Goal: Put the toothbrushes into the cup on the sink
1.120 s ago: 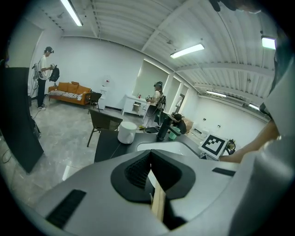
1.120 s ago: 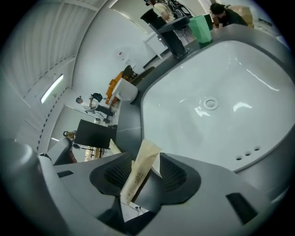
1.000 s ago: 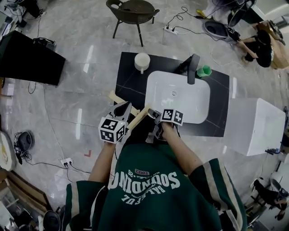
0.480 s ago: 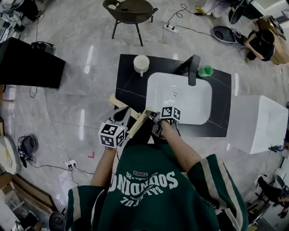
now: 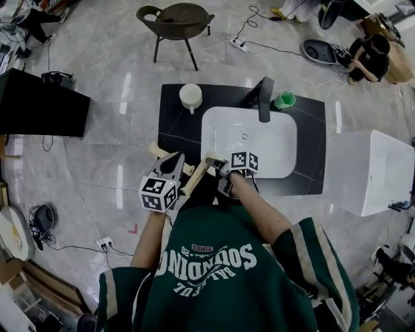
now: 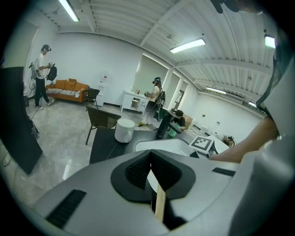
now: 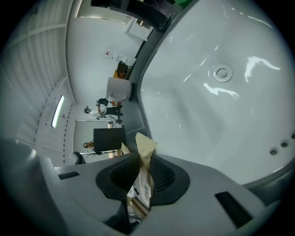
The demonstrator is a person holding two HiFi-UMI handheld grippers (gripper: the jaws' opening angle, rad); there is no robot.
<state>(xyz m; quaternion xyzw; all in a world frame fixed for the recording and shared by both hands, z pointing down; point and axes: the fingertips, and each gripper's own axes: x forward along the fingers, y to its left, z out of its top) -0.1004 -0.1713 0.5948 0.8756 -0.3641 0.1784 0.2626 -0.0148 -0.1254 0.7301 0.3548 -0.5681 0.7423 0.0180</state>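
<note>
A wrapped toothbrush [image 5: 196, 176] in a beige paper packet is held between both grippers over the counter's front edge. My left gripper [image 5: 177, 160] is shut on its lower end, which shows as a thin beige strip [image 6: 159, 203] between the pads. My right gripper [image 5: 219, 168] has its jaws closing on the packet's serrated upper end [image 7: 144, 150], and the pads pinch the paper. A second beige packet [image 5: 157, 151] pokes out beyond the left gripper. A white cup [image 5: 190, 96] stands at the counter's back left. A green cup [image 5: 284, 100] stands beside the faucet.
The white basin [image 5: 285, 146] is set in a black counter [image 5: 174, 126], with a black faucet [image 5: 264, 97] at its back. A white cabinet [image 5: 373, 172] stands to the right and a dark chair [image 5: 176, 16] behind. People stand and sit at the room's far edges.
The right gripper's jaws have closed onto the packet's end. Both grippers have stayed at the counter's front edge, and the head view has shifted slightly.
</note>
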